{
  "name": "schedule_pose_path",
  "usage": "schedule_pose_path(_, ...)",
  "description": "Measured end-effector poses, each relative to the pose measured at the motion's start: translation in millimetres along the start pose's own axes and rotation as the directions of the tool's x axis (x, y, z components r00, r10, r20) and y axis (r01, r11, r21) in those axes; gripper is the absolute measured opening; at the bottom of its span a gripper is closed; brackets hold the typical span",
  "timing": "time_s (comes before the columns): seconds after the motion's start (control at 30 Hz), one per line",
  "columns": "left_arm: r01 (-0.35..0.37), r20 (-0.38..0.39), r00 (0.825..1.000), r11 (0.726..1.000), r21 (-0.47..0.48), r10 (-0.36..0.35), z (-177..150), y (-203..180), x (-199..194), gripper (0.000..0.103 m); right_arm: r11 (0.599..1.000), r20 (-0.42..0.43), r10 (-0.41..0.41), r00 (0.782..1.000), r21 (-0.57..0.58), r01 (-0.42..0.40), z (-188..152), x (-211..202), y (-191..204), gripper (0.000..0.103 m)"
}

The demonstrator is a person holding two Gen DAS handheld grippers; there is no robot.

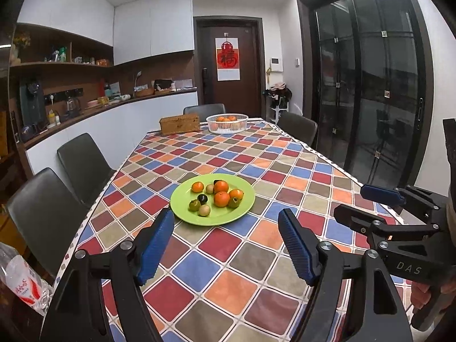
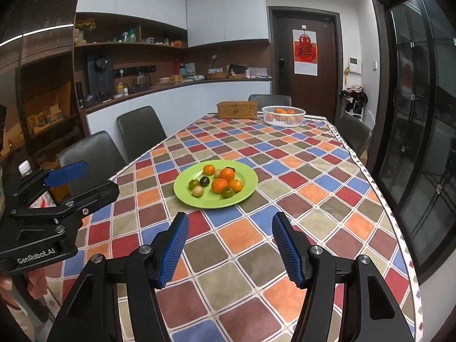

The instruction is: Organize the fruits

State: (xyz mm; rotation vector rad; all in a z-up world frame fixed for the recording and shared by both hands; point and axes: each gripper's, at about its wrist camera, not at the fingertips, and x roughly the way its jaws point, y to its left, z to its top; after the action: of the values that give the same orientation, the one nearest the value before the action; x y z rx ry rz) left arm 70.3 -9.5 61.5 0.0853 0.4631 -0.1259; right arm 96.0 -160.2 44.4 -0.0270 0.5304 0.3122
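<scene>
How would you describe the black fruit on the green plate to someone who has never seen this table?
On the checkered table, find the green plate nearest the camera. The black fruit lies left of centre, beside a green fruit. It is small, round and glossy, and much darker than the fruits around it.

From my seat I read "DAS" in pale letters on the black body of the right gripper [image 1: 399,199] — it shows at the edge of the left wrist view. On the left gripper [image 2: 65,182], seen from the right wrist view, the body carries "GenRobot.AI". The hanging calendar [image 1: 227,59] on the dark door [image 1: 228,65] bears a large red "福" character. A plastic bag [image 1: 25,285] at the table's near left corner has red print — I can't read it.
</scene>
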Motion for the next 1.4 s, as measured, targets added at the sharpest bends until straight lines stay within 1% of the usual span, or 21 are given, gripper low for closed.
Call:
schedule_pose_path(0.2, 0.0, 0.029, 1.0, 1.0, -0.006, 0.0, 0.3, -2.7, -11.3, 0.075, 1.0, 0.018, -0.004, 1.0, 0.007, 0.004, 0.3, -12.0, -0.4, 0.062)
schedule_pose_path(0.5, -0.001, 0.03, 1.0, 1.0, -0.005, 0.002, -1.5, -3.9, -17.2, 0.076, 1.0, 0.039, -0.009, 0.999, 0.007, 0.009, 0.2, -24.4, 2.4, 0.062)
schedule_pose_path(0.67, -0.008, 0.035, 0.999, 1.0, -0.003, 0.008, -2.7, -4.6, -19.6, 0.083, 1.0, 0.044, -0.009, 0.999, 0.006, 0.008, -0.2, -27.3, 2.8, 0.062)
schedule_pose_path(0.73, -0.016, 0.042, 0.999, 1.0, 0.0, 0.016, -3.3, -5.6, -21.8, 0.088, 1.0, 0.046, -0.01, 0.999, 0.005, 0.009, -0.8, -29.2, 3.4, 0.062)
schedule_pose_path(1.0, -0.029, 0.053, 0.998, 1.0, 0.0, 0.029, -4.0, -8.9, -29.5, 0.096, 1.0, 0.044, -0.009, 0.999, 0.008, 0.009, -1.6, -30.0, 3.5, 0.062)
schedule_pose_path(1.07, -0.034, 0.053, 0.998, 0.999, 0.0, 0.034, -2.8, -8.9, -29.9, 0.102, 1.0, 0.044, -0.008, 0.999, 0.008, 0.007, -1.9, -31.0, 3.1, 0.062)
schedule_pose_path(1.3, -0.048, 0.038, 0.998, 0.999, 0.0, 0.048, -3.0, -10.1, -30.1, 0.103, 1.0, 0.044, -0.008, 0.999, 0.014, 0.007, -3.5, -32.7, 2.3, 0.062)
schedule_pose_path(1.4, -0.034, 0.029, 0.999, 0.999, -0.013, 0.034, -3.3, -9.1, -28.2, 0.103, 1.0, 0.044, -0.009, 0.999, 0.013, 0.008, -3.5, -32.6, 1.9, 0.062)
